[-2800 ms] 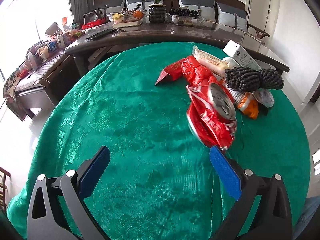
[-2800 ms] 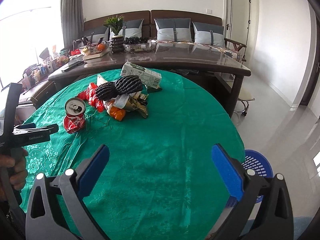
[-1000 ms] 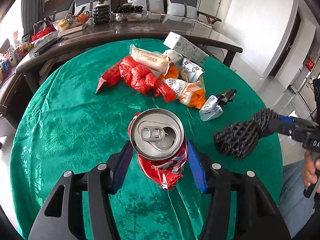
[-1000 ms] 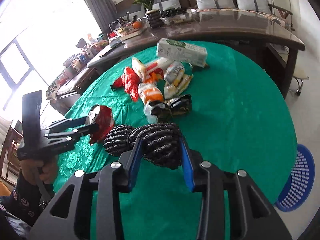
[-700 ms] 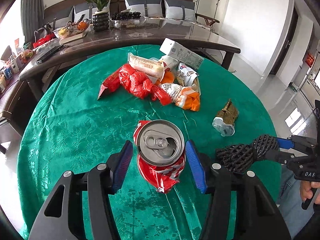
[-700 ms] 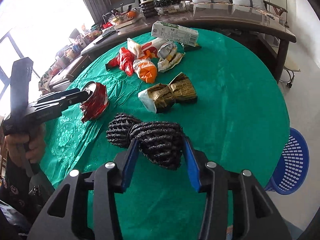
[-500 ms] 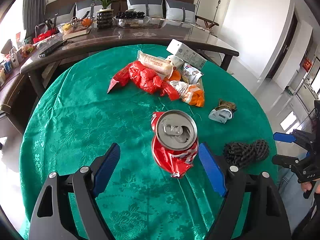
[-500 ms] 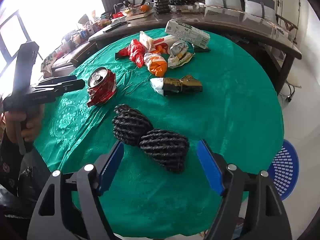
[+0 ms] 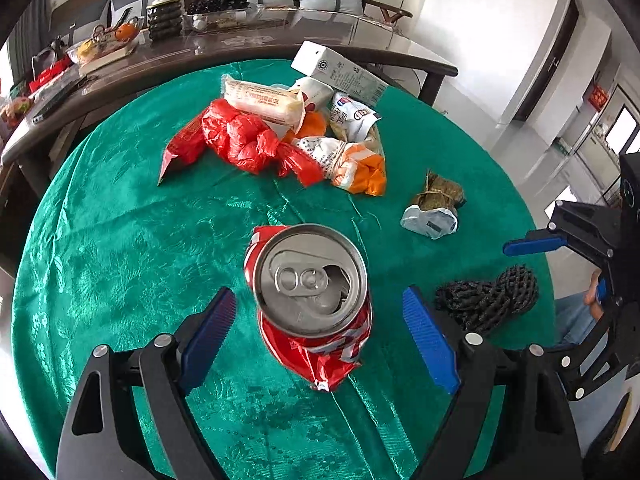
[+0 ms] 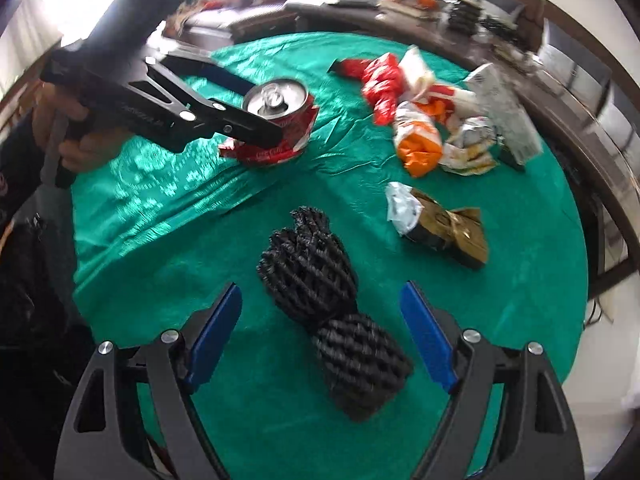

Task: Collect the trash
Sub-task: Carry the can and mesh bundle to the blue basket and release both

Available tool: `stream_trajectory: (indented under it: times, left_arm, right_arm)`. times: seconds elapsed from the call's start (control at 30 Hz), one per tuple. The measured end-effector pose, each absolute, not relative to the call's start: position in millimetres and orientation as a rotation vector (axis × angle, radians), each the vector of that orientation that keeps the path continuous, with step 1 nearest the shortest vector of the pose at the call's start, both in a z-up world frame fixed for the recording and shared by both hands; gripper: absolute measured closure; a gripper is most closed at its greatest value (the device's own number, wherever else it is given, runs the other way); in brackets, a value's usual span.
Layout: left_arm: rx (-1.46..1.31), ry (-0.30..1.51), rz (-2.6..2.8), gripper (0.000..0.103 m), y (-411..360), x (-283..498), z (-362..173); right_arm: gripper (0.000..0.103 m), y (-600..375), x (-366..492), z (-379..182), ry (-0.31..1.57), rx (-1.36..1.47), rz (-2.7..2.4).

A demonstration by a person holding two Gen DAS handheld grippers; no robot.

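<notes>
Left wrist view, crushed can (image 9: 312, 300) upright, top up, both hand-held grippers spread, empty.

Your right gripper (image 10: 320, 332) stood wide open over the green tablecloth (image 10: 500, 300), its blue pads (image 10: 216, 332) either side of a black mesh bundle (image 10: 332, 304) without touching it. Beyond the bundle, to the right, lay a knotted gold and silver wrapper (image 10: 440, 224). Farther off sat a heap of red, orange and white wrappers (image 10: 420, 112). To the left, your left gripper (image 10: 244, 110) was spread around a crushed red can (image 10: 280, 120) standing on the cloth.
</notes>
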State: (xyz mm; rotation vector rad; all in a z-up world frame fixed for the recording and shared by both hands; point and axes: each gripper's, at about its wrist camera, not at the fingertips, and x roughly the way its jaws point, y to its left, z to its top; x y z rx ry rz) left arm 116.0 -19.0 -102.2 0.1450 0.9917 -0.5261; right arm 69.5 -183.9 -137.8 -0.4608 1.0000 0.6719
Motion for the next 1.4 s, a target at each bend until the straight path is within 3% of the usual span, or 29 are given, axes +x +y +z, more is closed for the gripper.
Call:
stream_trajectory:
  times: [0.07,0.1,0.13,0.2,0.33,0.57,0.93,1.13,1.4]
  left_arm:
    - [0.2,0.979,-0.471,0.017,-25.0,119.8,-105.3]
    - [0.208,0.975,-0.454,0.022,-24.6,121.8,-105.1]
    - [0.204,0.974,-0.448,0.034,-23.6,123.6,-104.3]
    - [0.184,0.98,-0.467,0.045,-20.7,125.9,-101.9]
    - [0.192,0.968,-0.472,0.052,-24.1,125.7,-101.1]
    - [0.134,0.933,-0.547,0.054,-59.0,120.1,-75.0]
    - [0.127,0.905,-0.847,0.055,-245.6,111.0,-39.7]
    - [0.166,0.939,-0.961,0.056,-368.8,108.5,-61.3]
    - [0.249,1.041,-1.006,0.056,-487.7,110.6,-132.4]
  right_arm:
    - [0.041,-176.5,77.4,-148.5,1.035,-0.527,0.683]
    - [0.057,-174.8,80.0,-151.5,1.049,-0.537,0.682]
    - [0.059,-175.3,81.4,-151.1,1.053,-0.529,0.677]
    - [0.061,-177.9,80.1,-144.6,1.041,-0.498,0.657]
    - [0.062,-198.2,77.4,-129.2,1.026,-0.329,0.596]
    - [0.062,-274.1,85.3,-105.5,0.967,0.099,0.47]
    - [0.062,-477.7,75.0,-100.7,0.858,0.413,0.028]
    - [0.062,-568.6,69.3,-131.8,0.877,0.465,-0.157]
    - [0.062,-653.3,65.3,-186.0,0.91,0.611,-0.247]
